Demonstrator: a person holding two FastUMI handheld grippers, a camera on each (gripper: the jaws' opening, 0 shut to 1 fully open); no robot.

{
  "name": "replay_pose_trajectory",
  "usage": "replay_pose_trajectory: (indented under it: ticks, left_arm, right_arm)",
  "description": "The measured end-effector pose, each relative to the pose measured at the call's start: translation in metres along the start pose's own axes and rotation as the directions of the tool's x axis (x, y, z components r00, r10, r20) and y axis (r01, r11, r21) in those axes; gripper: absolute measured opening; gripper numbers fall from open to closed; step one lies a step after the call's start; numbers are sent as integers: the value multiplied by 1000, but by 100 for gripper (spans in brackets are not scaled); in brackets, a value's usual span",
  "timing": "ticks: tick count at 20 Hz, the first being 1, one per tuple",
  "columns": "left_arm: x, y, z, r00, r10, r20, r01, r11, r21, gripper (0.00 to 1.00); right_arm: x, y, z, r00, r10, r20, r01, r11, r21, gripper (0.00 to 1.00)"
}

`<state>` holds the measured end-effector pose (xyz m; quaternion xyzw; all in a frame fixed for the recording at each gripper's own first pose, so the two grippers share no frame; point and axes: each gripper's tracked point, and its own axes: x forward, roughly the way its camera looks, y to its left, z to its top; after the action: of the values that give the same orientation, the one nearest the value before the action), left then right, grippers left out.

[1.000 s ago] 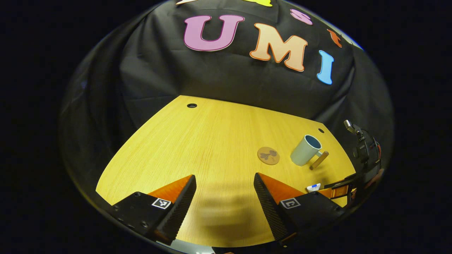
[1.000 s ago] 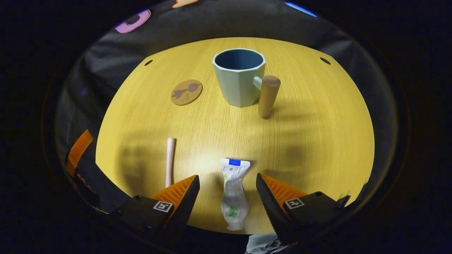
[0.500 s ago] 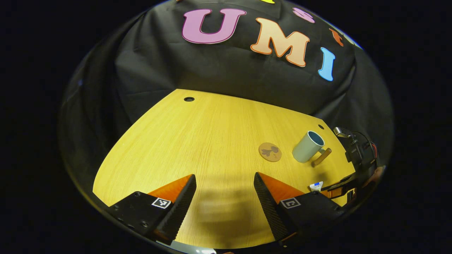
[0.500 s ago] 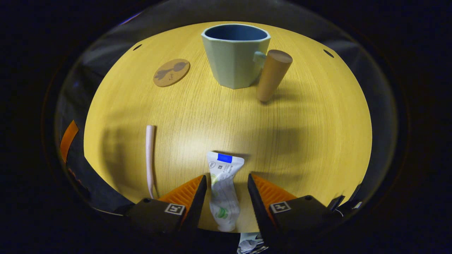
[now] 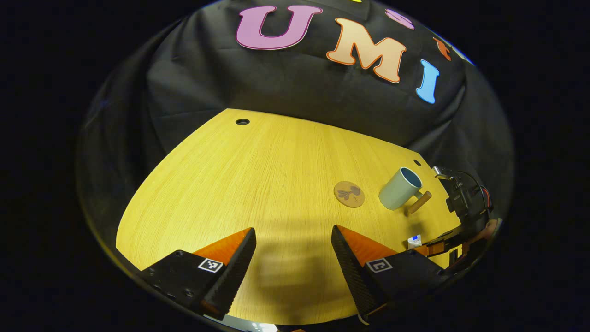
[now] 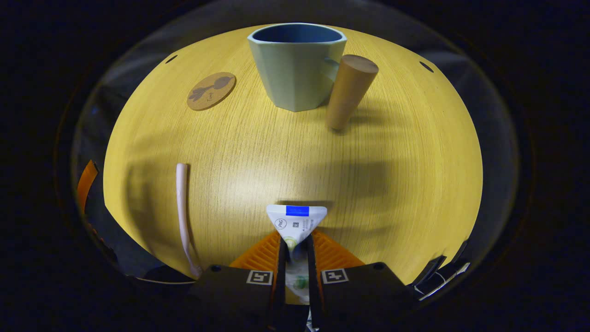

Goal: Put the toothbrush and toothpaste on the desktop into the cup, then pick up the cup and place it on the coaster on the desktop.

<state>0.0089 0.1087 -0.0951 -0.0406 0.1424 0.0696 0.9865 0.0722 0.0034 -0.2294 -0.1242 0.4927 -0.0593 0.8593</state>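
In the right gripper view, the right gripper (image 6: pixel 295 246) was clamped on the toothpaste (image 6: pixel 296 220), both fingers pressing the tube's sides so that its flat crimped end fanned out ahead of the fingertips, low over the desktop (image 6: pixel 392 152). The toothbrush (image 6: pixel 182 210) lay on the wood to the left of the tube, apart from it, running lengthwise toward the camera. Farther back stood the cup (image 6: pixel 296 64), upright and open at the top, with its wooden handle (image 6: pixel 348 92) sticking out on the right side. The round coaster (image 6: pixel 211 91) lay flat to the left of the cup, near it but not touching. In the left gripper view, the left gripper (image 5: pixel 293 246) was over bare desktop with its fingers spread wide and nothing between them. The coaster and cup sat off to its right, and the right gripper appeared at the far right edge with the end of the toothpaste at its fingers.
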Motion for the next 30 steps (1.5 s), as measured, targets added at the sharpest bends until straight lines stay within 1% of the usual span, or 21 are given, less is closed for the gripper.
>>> replay_pose_trajectory:
  ticks: [1,2,3,4,5,6,7,9,10,13,16,18,20,21,22,23,24,27,29,30]
  left_arm:
    - [1,-3,-1,1000,-5,-7,5,1000,-1,96]
    - [2,-5,-2,1000,-9,-13,9,1000,-2,96]
    - [3,-7,-3,1000,-15,-19,15,1000,-2,96]
    - [5,-12,-4,999,-22,-28,22,1000,-1,96]
    - [7,-15,-6,999,-24,-40,24,1000,3,96]
    - [9,-19,-8,998,-27,-55,27,1000,7,95]
    - [11,-24,-10,997,-34,-69,35,999,12,95]
    - [15,-37,-14,993,-49,-104,51,998,20,95]
    - [17,-44,-18,990,-54,-126,58,998,26,95]
    - [22,-60,-32,976,-66,-209,80,995,59,95]
    - [30,-79,-49,950,-70,-305,104,990,97,95]
    - [38,-85,-60,931,-49,-363,97,988,116,94]
    - [45,-91,-70,907,-32,-420,91,988,122,95]
    - [48,-95,-75,893,-18,-450,80,990,120,95]
    - [51,-102,-78,877,-15,-481,78,991,112,97]
    - [53,-109,-84,855,-27,-519,94,990,104,97]
    - [58,-114,-88,841,-27,-541,98,990,103,95]
    - [65,-110,-95,801,17,-599,77,988,131,94]
    - [74,-112,-97,783,47,-620,54,988,144,90]
    - [76,-111,-99,775,62,-629,42,988,149,83]
  right_arm:
    - [-1,0,0,1000,5,5,-4,1000,-14,24]
    - [-2,0,2,1000,9,11,-9,1000,-26,18]
    - [-1,0,0,1000,15,11,-14,999,-40,20]
    - [0,0,1,1000,21,20,-20,998,-53,17]
    - [-1,0,0,999,31,26,-29,997,-69,17]
    - [-2,0,1,998,43,39,-39,994,-101,14]
    - [-2,0,0,998,48,47,-43,993,-112,14]
    - [-5,-1,0,996,54,70,-47,994,-101,14]
    - [-5,0,0,995,63,82,-55,993,-102,10]
    - [-5,-2,-1,989,109,103,-104,993,-58,9]
    - [-7,-4,-4,978,175,111,-179,983,27,10]
    - [-9,-3,-2,966,218,138,-231,970,82,9]
    - [-14,-7,0,952,246,180,-268,958,106,9]
    - [-17,-9,0,947,251,199,-276,955,111,9]
    - [-20,-10,2,939,260,226,-290,951,108,9]
    - [-22,-11,2,932,272,241,-303,947,103,10]
    - [-23,-11,2,928,279,246,-310,946,99,9]
    - [-18,-8,1,923,288,256,-320,943,93,9]
    - [-18,-10,3,918,295,266,-329,940,92,9]
    - [-18,-12,4,917,293,270,-328,940,94,9]
